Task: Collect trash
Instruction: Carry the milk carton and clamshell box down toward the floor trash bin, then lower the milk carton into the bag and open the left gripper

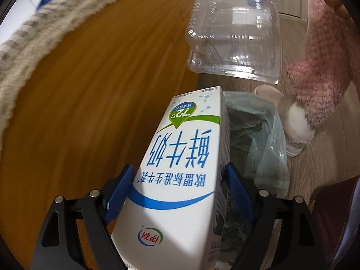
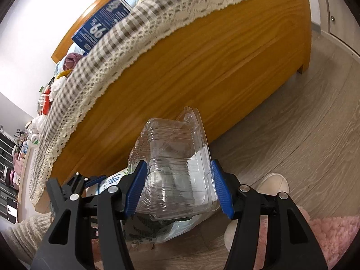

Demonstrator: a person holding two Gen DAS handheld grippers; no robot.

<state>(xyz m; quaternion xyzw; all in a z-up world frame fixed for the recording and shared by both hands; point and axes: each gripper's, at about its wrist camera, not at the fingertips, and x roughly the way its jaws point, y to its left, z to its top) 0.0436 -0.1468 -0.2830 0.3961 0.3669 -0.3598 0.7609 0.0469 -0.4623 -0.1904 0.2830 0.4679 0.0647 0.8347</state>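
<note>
Left gripper (image 1: 177, 193) jaws clamp milk carton (image 1: 180, 168) mid-body, stiff; right gripper (image 2: 178, 186) jaws pinch clear clamshell box (image 2: 177, 168), light, crushable, both above bin bag (image 1: 258, 139).

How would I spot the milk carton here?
Find the orange wooden cabinet; beside it on the floor stands a bin lined with a pale green bag. Above it, the left tool grips the milk carton: white with blue writing, unlike the clear plastic box.

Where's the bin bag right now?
The bin bag sits open on the floor just right of the milk carton in the left wrist view, beside a slipper; the clear clamshell is above it.
</note>
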